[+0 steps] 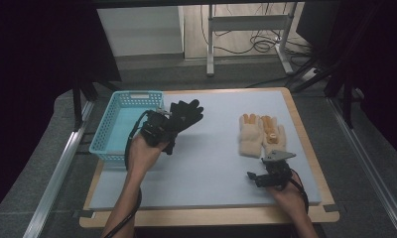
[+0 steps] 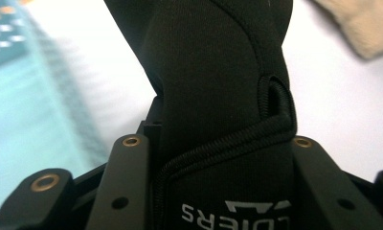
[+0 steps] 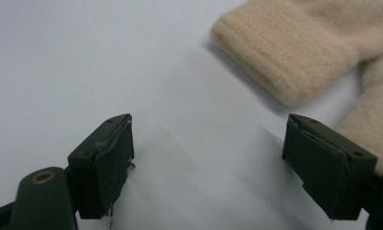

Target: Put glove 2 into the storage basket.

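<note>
My left gripper [image 1: 167,130] is shut on a black glove [image 1: 186,115], held up above the mat just right of the blue basket [image 1: 118,124]. In the left gripper view the black glove [image 2: 218,86] is pinched at its cuff between the two jaws, white lettering showing low on the fabric. A pair of beige knit gloves [image 1: 260,135] with orange fingertips lies flat at the mat's right side. My right gripper [image 1: 256,177] is open low over the mat, just short of the beige gloves [image 3: 299,52], whose cuff lies ahead between and right of the jaws.
A pale blue-grey mat [image 1: 211,163] covers the wooden table [image 1: 211,216]. The blue basket stands at the left edge, partly off the mat. Behind the table are a white desk frame [image 1: 246,34] and cables on the floor.
</note>
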A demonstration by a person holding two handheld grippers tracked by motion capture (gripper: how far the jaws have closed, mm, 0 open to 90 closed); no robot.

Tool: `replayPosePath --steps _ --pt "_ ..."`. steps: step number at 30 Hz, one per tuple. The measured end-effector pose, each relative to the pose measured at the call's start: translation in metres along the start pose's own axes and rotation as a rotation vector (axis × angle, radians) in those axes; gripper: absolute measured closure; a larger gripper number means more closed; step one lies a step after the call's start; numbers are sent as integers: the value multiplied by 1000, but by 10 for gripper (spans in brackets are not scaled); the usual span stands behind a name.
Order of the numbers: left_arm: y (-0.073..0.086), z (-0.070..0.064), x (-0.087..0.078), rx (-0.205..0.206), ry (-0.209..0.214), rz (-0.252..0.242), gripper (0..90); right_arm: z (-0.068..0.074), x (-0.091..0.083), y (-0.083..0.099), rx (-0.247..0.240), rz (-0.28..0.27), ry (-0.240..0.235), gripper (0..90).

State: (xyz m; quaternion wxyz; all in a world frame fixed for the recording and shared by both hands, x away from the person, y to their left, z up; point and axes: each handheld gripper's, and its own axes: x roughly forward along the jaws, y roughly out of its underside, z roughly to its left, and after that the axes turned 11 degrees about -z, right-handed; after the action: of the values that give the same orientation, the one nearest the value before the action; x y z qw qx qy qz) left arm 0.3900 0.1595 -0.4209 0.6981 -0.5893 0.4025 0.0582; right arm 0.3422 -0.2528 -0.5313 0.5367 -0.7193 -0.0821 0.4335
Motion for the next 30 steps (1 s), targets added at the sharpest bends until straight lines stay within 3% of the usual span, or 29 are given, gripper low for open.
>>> replayPosePath --steps 15,23,30 --pt "12 91 -9 -125 -169 66 598 0 0 0 -2 -1 0 177" --pt "28 133 2 -191 -227 137 587 0 0 0 -1 -1 0 177" --pt "42 161 14 -248 -274 210 580 0 0 0 -1 -1 0 177"
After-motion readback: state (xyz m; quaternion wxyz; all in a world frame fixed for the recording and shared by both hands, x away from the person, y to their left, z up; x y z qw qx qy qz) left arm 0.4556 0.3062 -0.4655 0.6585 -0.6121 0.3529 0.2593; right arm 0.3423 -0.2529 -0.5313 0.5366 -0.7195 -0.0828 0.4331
